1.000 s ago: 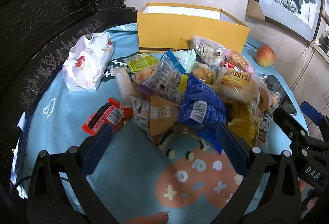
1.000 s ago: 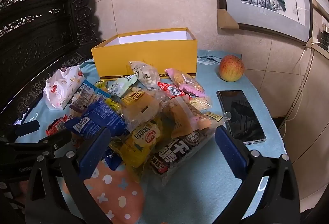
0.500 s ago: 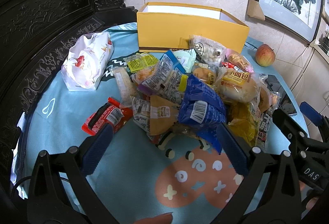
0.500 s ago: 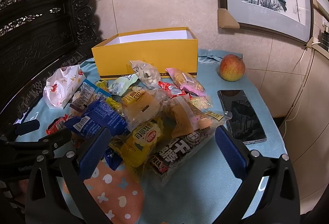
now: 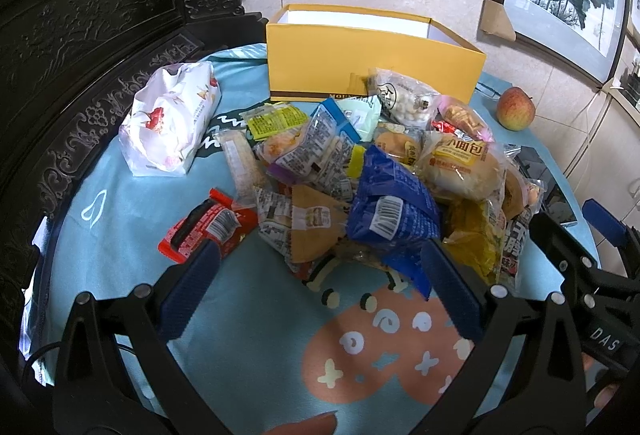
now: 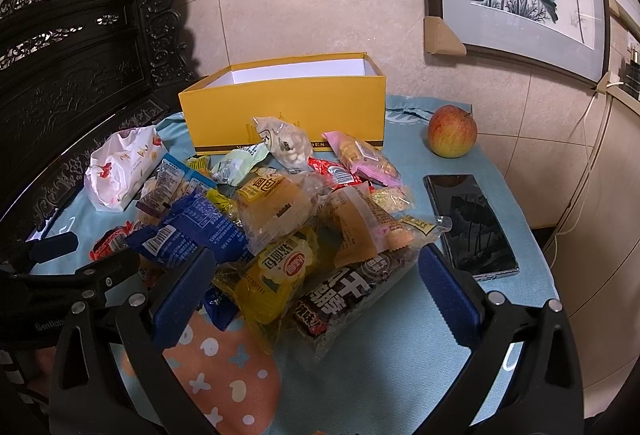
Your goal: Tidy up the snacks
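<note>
Snacks (image 5: pixel 360 175) heaped by box (image 5: pixel 360 71), jaws wide

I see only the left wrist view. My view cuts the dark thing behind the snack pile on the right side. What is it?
Observer: A black phone, lying flat on the cloth, screen up, beside the snack pile.
Operator: Is the yellow box already filled?
Observer: The right wrist view shows only white inner walls of the yellow box; no snack shows above the rim, the floor is hidden.
Operator: Is the right gripper holding something?
Observer: No, the right gripper is open, with a yellow packet and a dark wrapper lying between its fingers.
</note>
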A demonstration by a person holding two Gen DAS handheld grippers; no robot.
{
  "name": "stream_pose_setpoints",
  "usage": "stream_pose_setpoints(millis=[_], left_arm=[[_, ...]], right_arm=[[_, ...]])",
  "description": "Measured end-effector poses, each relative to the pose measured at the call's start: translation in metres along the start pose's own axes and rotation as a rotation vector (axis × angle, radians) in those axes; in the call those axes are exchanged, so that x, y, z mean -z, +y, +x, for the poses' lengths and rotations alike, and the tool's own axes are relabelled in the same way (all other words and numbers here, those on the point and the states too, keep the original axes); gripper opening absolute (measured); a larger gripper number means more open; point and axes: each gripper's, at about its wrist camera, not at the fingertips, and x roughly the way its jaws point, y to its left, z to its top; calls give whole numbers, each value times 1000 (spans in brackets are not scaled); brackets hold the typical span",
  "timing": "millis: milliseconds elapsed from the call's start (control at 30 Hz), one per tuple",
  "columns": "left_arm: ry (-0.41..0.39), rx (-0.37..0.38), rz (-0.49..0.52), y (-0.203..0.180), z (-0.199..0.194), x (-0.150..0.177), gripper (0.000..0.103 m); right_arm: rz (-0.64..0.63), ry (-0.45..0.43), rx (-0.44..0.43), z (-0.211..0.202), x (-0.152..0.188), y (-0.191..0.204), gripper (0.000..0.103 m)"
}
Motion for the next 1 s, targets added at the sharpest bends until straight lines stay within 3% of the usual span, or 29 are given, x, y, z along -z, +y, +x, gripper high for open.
stream_pose_setpoints(millis=[1000], left_arm=[[6,2,-1,-2,2,1,101]], right_arm=[[-2,0,0,0,1,1,102]])
